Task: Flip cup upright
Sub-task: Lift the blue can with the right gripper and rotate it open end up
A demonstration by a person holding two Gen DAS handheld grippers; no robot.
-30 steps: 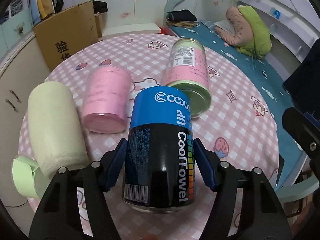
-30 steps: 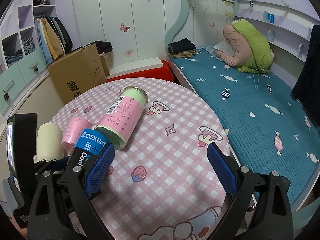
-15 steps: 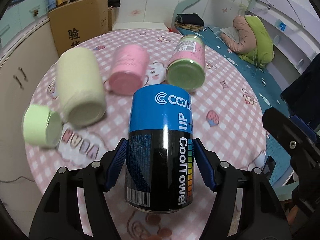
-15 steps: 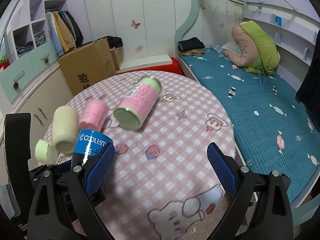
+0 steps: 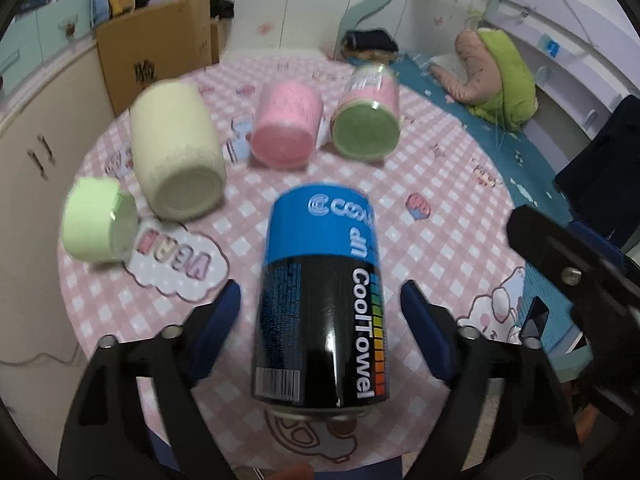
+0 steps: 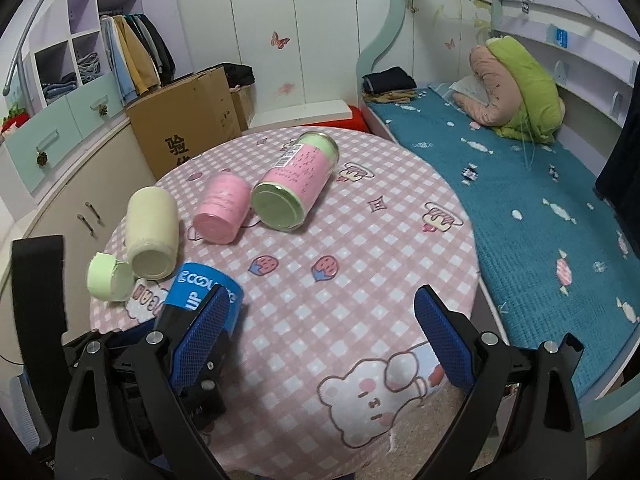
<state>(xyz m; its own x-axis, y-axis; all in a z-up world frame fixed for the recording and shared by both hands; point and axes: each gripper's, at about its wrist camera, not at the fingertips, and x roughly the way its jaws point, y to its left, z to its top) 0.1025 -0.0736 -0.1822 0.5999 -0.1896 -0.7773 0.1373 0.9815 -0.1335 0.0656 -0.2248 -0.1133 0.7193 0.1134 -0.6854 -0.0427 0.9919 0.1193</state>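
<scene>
The blue and black CoolTowel can [image 5: 320, 304] stands near the table's front edge, its base down; it also shows in the right wrist view [image 6: 202, 292]. My left gripper [image 5: 320, 332] is open, its blue pads apart from the can on either side. My right gripper [image 6: 320, 340] is open and empty above the front of the table. A cream cup [image 5: 176, 156], a pink cup [image 5: 286, 132], a pink-and-green can [image 5: 368, 120] and a small green cup [image 5: 98, 226] lie on their sides further back.
The round table has a pink checked cloth [image 6: 360, 240]. A bed [image 6: 540, 200] is on the right, a cardboard box [image 6: 184, 128] and cabinets behind and left. The right gripper's body [image 5: 580, 280] shows at the left view's right edge.
My left gripper has opened and let go of the blue can, which now stands on the table. Both grippers have drawn back toward the front edge.
</scene>
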